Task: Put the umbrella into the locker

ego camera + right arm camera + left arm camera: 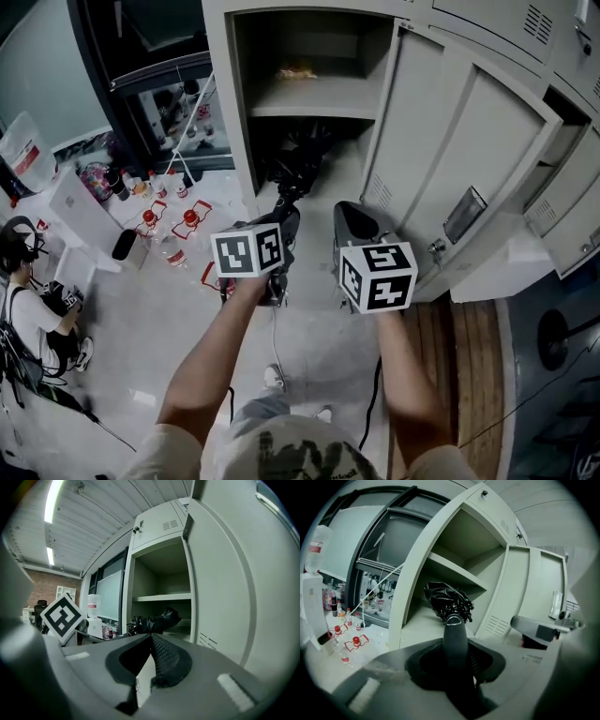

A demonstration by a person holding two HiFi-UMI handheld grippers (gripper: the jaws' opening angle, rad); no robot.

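Left gripper point(454, 645) pinches folded black umbrella point(449, 602), canopy inside locker point(411, 590); right gripper point(151, 637) pressed together.

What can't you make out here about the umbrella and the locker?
- The yellowish item on the upper shelf: head view, too small and blurred to name.
- Tip of the umbrella: left gripper view, behind its own bunched canopy; head view, lost in the dark lower compartment of the locker.
- Whether the umbrella rests on the locker floor: its canopy covers any contact.
- Labels on the bottles on the room floor: head view, too small to read.
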